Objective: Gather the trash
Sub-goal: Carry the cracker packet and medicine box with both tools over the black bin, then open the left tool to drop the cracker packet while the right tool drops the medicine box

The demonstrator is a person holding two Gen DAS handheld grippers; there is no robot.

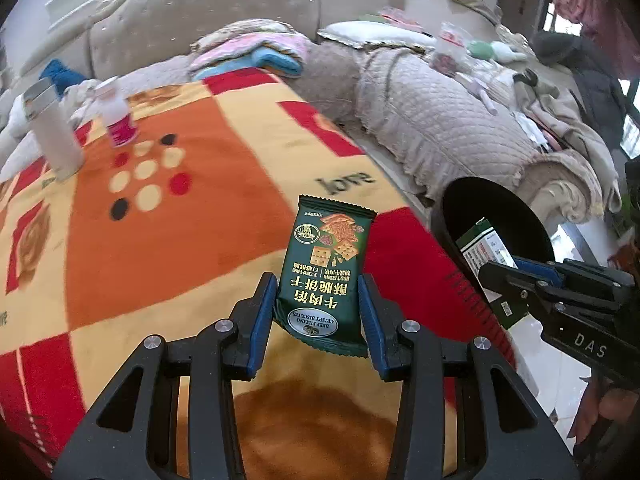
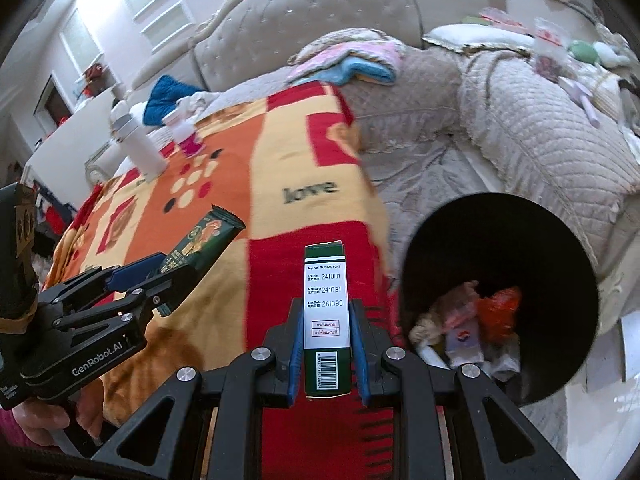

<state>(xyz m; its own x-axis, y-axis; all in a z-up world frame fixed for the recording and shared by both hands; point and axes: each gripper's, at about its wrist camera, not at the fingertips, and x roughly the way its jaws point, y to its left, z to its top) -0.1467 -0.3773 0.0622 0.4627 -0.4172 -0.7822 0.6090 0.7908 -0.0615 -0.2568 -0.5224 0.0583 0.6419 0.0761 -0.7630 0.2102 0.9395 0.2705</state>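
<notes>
My left gripper (image 1: pixel 318 312) is shut on a dark green biscuit packet (image 1: pixel 326 264), held upright above the patterned blanket (image 1: pixel 160 240). My right gripper (image 2: pixel 326 344) is shut on a slim green and white carton (image 2: pixel 326 312) with printed dates and a barcode. That carton (image 1: pixel 486 256) and the right gripper (image 1: pixel 516 276) also show at the right of the left wrist view, in front of the black trash bin (image 1: pixel 452 216). In the right wrist view the left gripper (image 2: pixel 160 276) with the packet (image 2: pixel 200 244) is at the left. The bin (image 2: pixel 560 232) stands to the right, holding several wrappers.
A white flask (image 1: pixel 52 136) and a small pink-labelled bottle (image 1: pixel 118 120) stand at the blanket's far end. A quilted beige sofa (image 1: pixel 440 120) strewn with clothes and cushions lies beyond. Pale tiled floor (image 2: pixel 600 420) surrounds the bin. A hand (image 2: pixel 48 420) grips the left tool.
</notes>
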